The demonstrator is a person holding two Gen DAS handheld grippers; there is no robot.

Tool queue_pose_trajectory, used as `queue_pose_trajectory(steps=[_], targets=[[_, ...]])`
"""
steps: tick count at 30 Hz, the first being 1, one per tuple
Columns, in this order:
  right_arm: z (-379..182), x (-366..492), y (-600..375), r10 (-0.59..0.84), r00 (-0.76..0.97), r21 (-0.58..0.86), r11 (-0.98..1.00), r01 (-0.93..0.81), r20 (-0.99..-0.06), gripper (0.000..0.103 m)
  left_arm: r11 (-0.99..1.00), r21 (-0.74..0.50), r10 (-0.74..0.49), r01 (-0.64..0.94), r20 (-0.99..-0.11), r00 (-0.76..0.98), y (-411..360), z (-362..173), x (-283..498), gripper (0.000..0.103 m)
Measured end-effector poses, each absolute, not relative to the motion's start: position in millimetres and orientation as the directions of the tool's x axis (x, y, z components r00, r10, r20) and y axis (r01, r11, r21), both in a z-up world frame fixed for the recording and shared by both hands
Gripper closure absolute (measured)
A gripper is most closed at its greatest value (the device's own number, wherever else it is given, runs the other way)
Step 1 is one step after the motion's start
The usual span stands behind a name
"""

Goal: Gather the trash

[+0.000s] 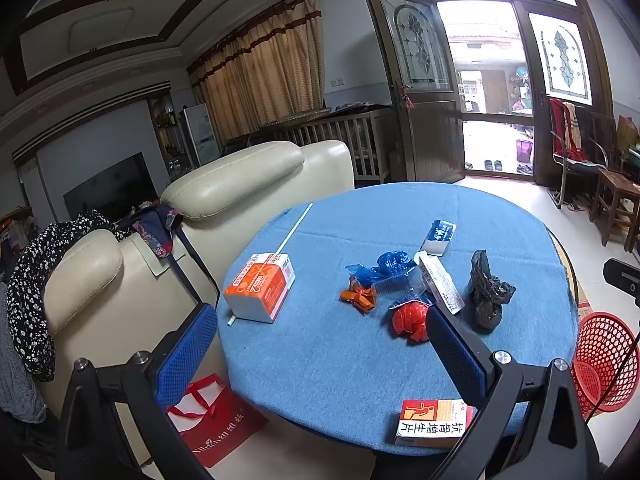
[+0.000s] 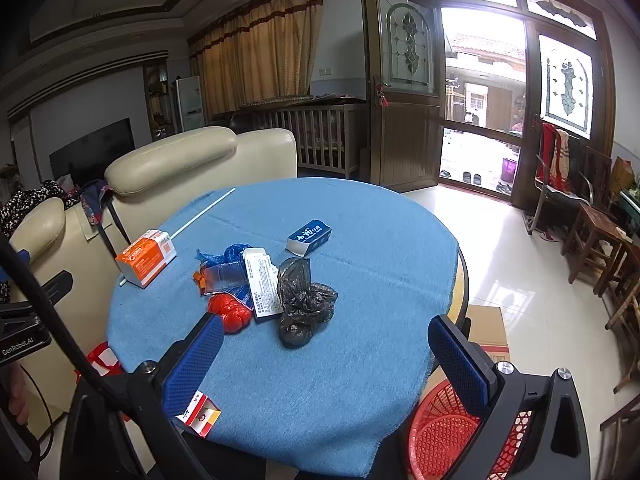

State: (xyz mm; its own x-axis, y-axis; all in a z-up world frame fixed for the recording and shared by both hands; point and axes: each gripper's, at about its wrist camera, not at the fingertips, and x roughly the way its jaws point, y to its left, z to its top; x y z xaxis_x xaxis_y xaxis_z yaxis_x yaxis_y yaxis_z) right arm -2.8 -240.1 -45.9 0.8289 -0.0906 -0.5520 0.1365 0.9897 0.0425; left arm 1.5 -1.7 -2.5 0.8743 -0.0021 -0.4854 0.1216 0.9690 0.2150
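Observation:
A round table with a blue cloth (image 1: 360,360) (image 2: 360,360) holds a heap of trash: a black crumpled bag (image 1: 488,292) (image 2: 304,304), a red wad (image 1: 410,320) (image 2: 230,312), a blue bag (image 1: 386,266) (image 2: 228,254), an orange wrapper (image 1: 358,296), a clear plastic tray (image 1: 398,284) (image 2: 222,274) and a white leaflet box (image 1: 440,280) (image 2: 262,284). A red mesh basket (image 1: 604,360) (image 2: 444,428) stands beside the table's near right edge. My left gripper (image 1: 320,344) is open and empty above the table's near left. My right gripper (image 2: 326,356) is open and empty above the near edge.
An orange-white box (image 1: 262,286) (image 2: 146,256), a white rod (image 1: 294,228), a blue-white box (image 1: 438,236) (image 2: 310,236) and a red-orange box (image 1: 434,422) (image 2: 200,414) also lie on the table. A cream sofa (image 1: 240,184) stands left, a red gift bag (image 1: 212,420) on the floor.

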Motion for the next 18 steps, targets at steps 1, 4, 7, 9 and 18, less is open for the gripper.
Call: queue_pose_trajectory(steps=[1,4,7,9,18], targets=[[-44.5,-0.5,-236.7,-0.090,0.827,0.044,0.990,0.137,-0.554,0.000,0.970,0.213,-0.003,0.121,-0.483,0.875,0.7,-3.1,0.0,0.000],[-44.4,0.1,-235.4,-0.092,0.826,0.040,0.990,0.137,-0.556,0.000,0.970,0.212,-0.004,0.122,-0.484,0.875,0.9,-4.3,0.0,0.000],[-43.4,0.1,-234.5,-0.092,0.823,0.037,0.990,0.135,-0.560,0.000,0.969,0.213,-0.005,0.124,-0.486,0.874,1.0,-5.0,0.4,0.000],[-43.1,0.3,-234.5,-0.094,0.820,0.033,0.990,0.136,-0.564,0.000,0.969,0.212,-0.006,0.124,-0.485,0.875,1.2,-6.1,0.7,0.000],[-44.2,0.9,-233.3,-0.092,0.821,0.035,0.990,0.135,-0.563,0.000,0.970,0.207,-0.008,0.125,-0.490,0.871,1.7,-6.4,0.5,0.000]])
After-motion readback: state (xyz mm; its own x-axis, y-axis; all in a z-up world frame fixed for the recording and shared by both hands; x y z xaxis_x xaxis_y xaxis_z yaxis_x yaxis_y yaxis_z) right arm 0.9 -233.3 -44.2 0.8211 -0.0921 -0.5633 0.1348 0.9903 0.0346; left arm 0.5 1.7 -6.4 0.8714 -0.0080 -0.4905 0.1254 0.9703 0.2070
